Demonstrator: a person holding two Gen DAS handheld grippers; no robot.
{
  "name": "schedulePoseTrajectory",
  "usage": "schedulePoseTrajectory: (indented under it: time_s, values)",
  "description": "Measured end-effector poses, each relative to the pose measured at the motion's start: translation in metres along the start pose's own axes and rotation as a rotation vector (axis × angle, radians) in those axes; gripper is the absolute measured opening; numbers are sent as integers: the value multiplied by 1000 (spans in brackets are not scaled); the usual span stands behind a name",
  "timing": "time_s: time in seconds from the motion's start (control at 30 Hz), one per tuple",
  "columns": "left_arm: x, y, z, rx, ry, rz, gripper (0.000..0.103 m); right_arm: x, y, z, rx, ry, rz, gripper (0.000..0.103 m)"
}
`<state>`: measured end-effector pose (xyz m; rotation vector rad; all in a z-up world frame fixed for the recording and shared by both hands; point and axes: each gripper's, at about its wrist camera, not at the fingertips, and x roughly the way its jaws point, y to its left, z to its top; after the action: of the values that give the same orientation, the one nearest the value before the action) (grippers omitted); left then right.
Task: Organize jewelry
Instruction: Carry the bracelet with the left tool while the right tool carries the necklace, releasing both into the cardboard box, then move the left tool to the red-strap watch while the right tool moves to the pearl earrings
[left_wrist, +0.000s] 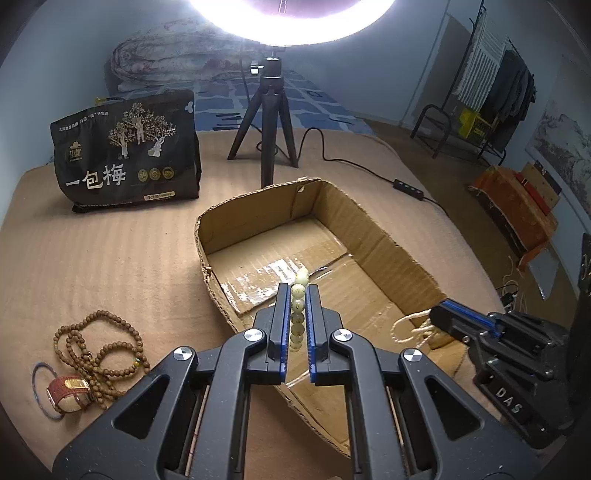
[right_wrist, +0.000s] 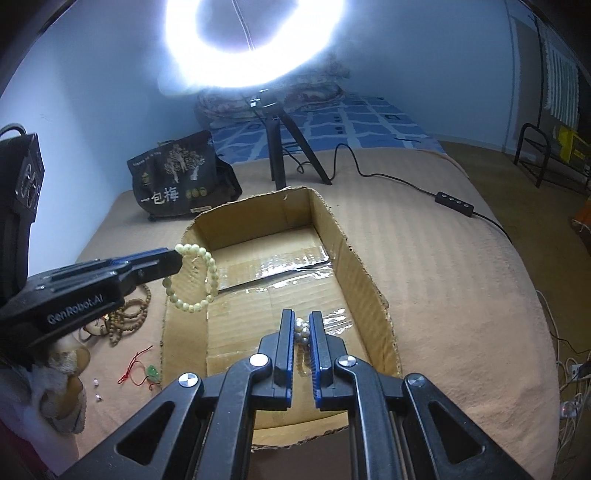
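On the tan bed cover, listed left to right by clock position as seen from the left wrist view:

Watch (left_wrist: 68, 391): at 8 o'clock, red-banded with a gold face, lying on the cover with a thin blue cord loop (left_wrist: 37, 387) around it.

Brown bead strand (left_wrist: 98, 350): at 8 o'clock, coiled in loops, touching the watch on its right side.

Red cord with green pendant (right_wrist: 142, 371): seen from the right wrist view at 8 o'clock, lying on the cover just beside the box's left wall.

Black printed bag (left_wrist: 125, 153): at 10 o'clock, upright, well apart from the loose pieces.

Ring light tripod (left_wrist: 267, 122): at 12 o'clock, standing behind the box, its cable trailing right to an inline switch (left_wrist: 408, 188).

Cardboard box (left_wrist: 388, 236): centre, open-topped, taped floor shining under the lamp.

Left tongs (left_wrist: 298, 291): pressed onto a pale green bead bracelet (left_wrist: 298, 306), which runs in a line between the blue pads; the right wrist view shows the bracelet (right_wrist: 201, 277) hanging as a loop over the box's left wall.

Right tongs (right_wrist: 303, 321): closed on a pearl strand (right_wrist: 302, 332), a cluster of white beads nipped near the tips, the rest hanging below over the box's near end. In the left wrist view the strand (left_wrist: 410, 326) hangs at 4 o'clock as a cream loop by the box's right wall.
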<state>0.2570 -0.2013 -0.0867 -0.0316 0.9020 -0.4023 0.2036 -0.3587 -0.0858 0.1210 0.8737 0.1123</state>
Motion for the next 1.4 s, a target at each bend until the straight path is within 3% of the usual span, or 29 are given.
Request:
schedulePoseTrajectory:
  time_s: [0.17,0.27,0.57,0.6,0.7,0.8,0.9,1.13,1.4]
  values:
    - [0,4,2,2,-10,6,5,2,-1,2,0,-3,-20,9]
    - [-1,4,4,14,-16,19,5,1,1,3,-7,-12,-31,26]
    - [-19,7,5,25,-42,38,6,-10,8,7,-33,-31,-84,55]
    - [-21,8,5,27,-45,40,8,-12,9,7,-37,-36,-90,62]
    - [-32,12,4,37,-63,45,32,-20,14,8,-48,-54,-119,76]
    - [-42,19,3,52,-78,60,36,-27,20,10,-61,-71,-135,89]
    - [-54,31,2,60,-89,71,46,-36,29,10,-81,-99,-146,94]
    - [-86,83,-5,20,-109,129,46,-46,62,9,-149,-140,-81,97]
    - [-117,148,-22,-42,-109,196,46,-41,108,0,-202,-125,38,97]
